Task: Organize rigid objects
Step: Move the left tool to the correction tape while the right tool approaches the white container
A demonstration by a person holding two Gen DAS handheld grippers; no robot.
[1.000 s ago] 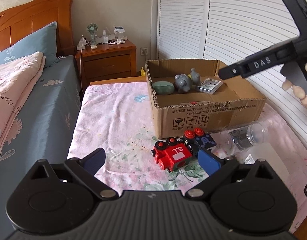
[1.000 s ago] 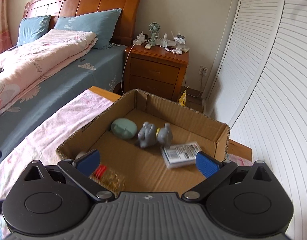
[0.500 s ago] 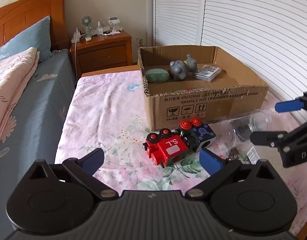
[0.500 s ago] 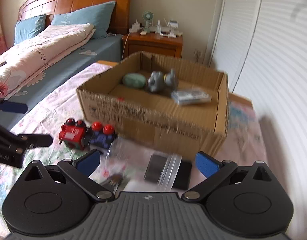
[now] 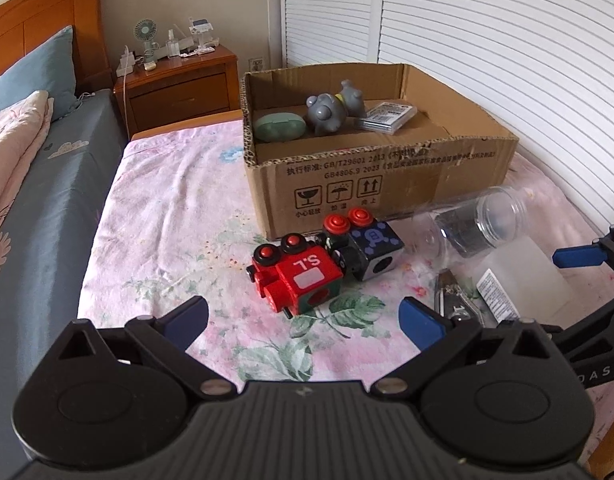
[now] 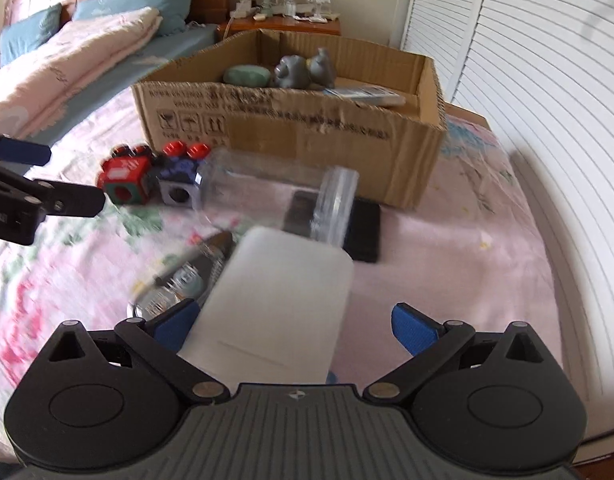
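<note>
On the pink floral bedspread: corrugated cardboard box, already holding a grey rubbery animal, a green oval case and a flat pack; just before it, a clear plastic jar on its side, a smooth white rounded block, and red and blue blocky toy trains. Right gripper jaws apart, straddling the block. Left gripper likewise spread, empty, facing the trains. Risks: slick block slipping from the pads; round jar rolling if nudged.
</note>
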